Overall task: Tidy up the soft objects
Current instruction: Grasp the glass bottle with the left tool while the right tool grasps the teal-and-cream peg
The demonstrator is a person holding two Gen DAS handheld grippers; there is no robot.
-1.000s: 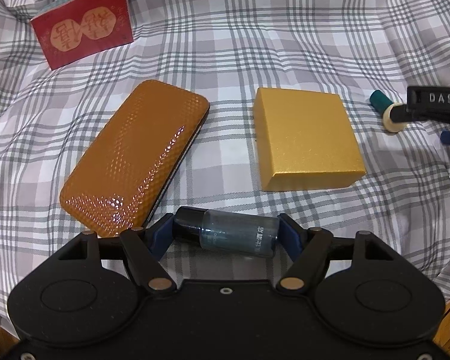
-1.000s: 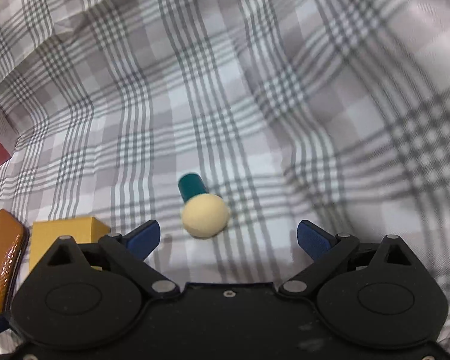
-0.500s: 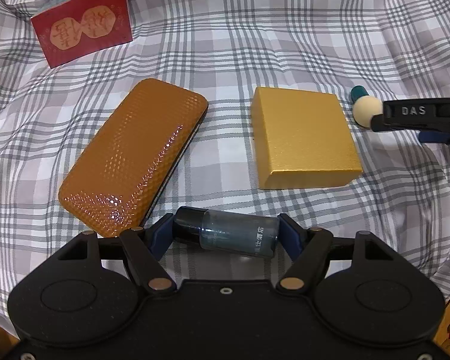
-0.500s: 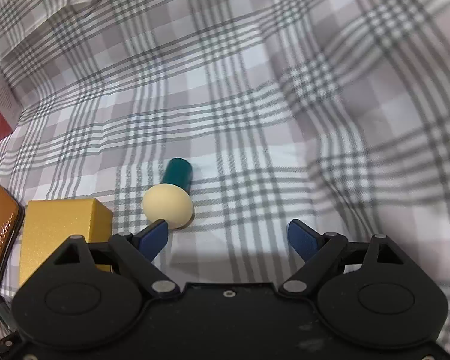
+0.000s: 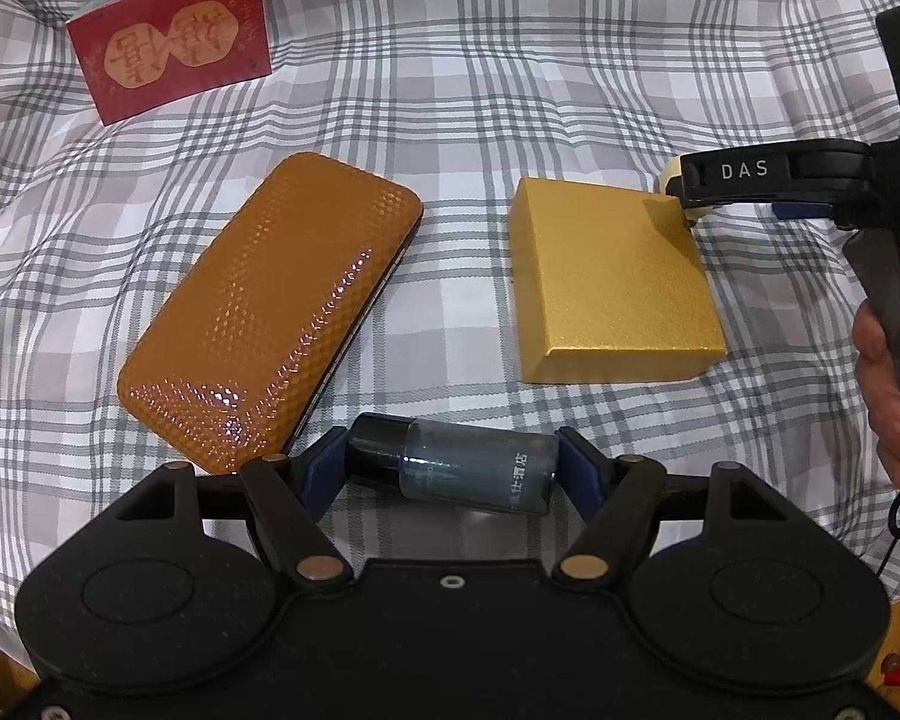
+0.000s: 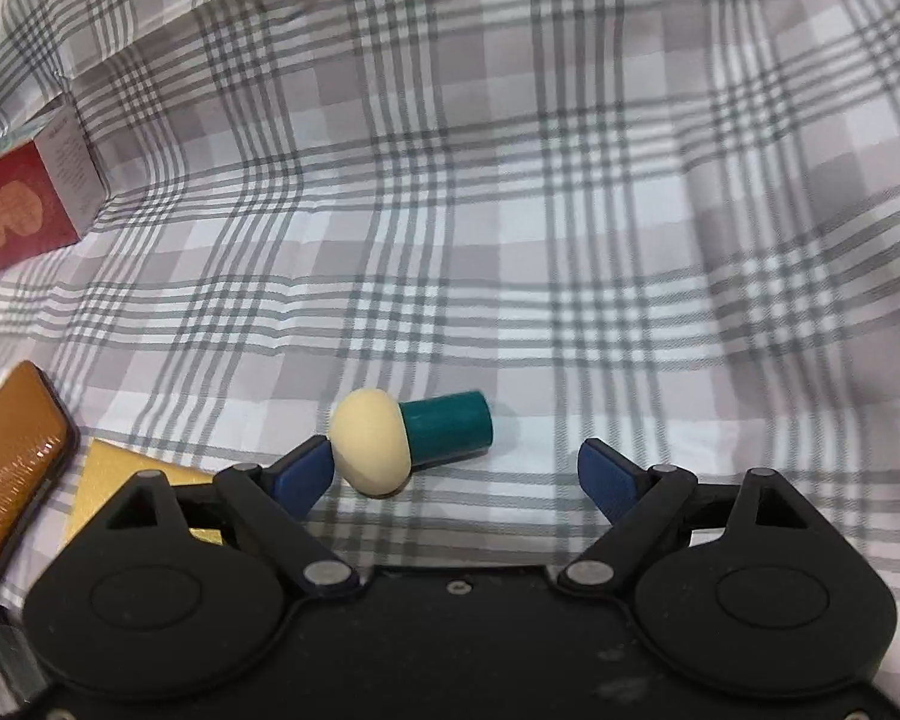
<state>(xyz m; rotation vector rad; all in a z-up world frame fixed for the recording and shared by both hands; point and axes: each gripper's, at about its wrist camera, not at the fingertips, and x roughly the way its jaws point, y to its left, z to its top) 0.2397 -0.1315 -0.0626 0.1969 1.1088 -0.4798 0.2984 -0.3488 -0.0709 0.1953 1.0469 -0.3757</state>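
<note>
My left gripper (image 5: 453,471) is shut on a small dark blue bottle (image 5: 456,463) held sideways, end to end between the pads, low over the plaid cloth (image 5: 462,96). My right gripper (image 6: 455,474) is open. A cream-headed sponge puff with a teal handle (image 6: 411,441) lies on the cloth between its fingers, its cream head touching the left fingertip (image 6: 306,473). In the left wrist view the right gripper (image 5: 774,189) sits beside the gold box's far right corner, mostly hiding the puff.
An orange textured case (image 5: 270,312) lies left of a gold box (image 5: 612,282). A red box (image 5: 174,54) stands at the far left. The gold box (image 6: 132,480) and orange case (image 6: 12,468) lie just left of my right gripper. The cloth is rumpled at the edges.
My right gripper has moved left toward the gold box; the puff has turned, its cream head now pointing left against the left finger. My left gripper and bottle have stayed still.
</note>
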